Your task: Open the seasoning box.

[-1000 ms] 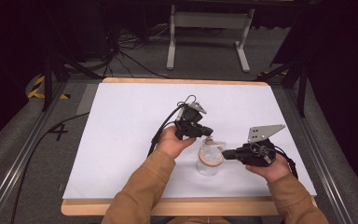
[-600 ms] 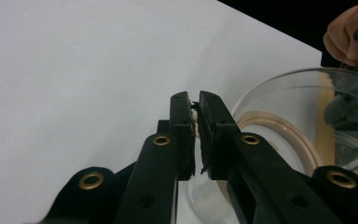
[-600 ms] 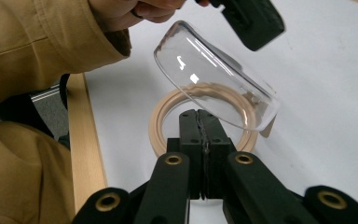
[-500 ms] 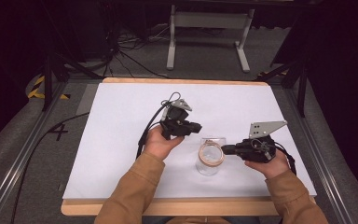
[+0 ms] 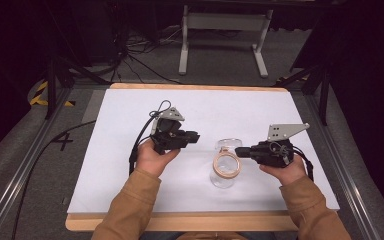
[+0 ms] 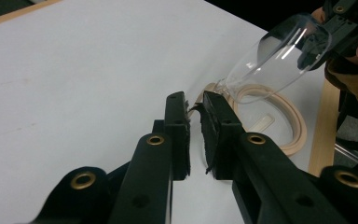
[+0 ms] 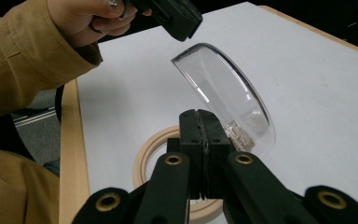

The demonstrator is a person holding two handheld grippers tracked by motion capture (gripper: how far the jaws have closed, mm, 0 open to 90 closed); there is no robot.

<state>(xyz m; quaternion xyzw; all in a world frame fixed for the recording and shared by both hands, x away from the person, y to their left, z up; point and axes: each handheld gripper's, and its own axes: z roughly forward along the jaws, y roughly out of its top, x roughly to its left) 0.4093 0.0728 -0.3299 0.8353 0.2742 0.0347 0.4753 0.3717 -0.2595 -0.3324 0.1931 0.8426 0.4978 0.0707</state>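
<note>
A clear jar point(image 5: 224, 176) with a beige ring point(image 5: 226, 165) at its mouth stands on the white table point(image 5: 130, 175). Its clear lid point(image 5: 228, 145) is tipped up on edge. In the right gripper view my right gripper point(image 7: 199, 116) is shut on the rim of the clear lid point(image 7: 223, 93), above the beige ring point(image 7: 149, 158). In the high view it point(image 5: 237, 151) reaches the jar from the right. My left gripper point(image 5: 196, 136) hovers left of the jar, clear of it. Its jaws point(image 6: 193, 109) stand slightly open with nothing between them, facing the lid point(image 6: 270, 60) and ring point(image 6: 289, 126).
The table's wooden front edge point(image 5: 180, 220) runs close to the person's sleeves. A metal stand point(image 5: 220, 20) and loose cables point(image 5: 130, 55) lie on the floor behind the table. Dark rails flank both sides.
My left gripper has pulled away from the jar to the left and stands apart from it. The right gripper stays at the jar, holding the lid tipped up.
</note>
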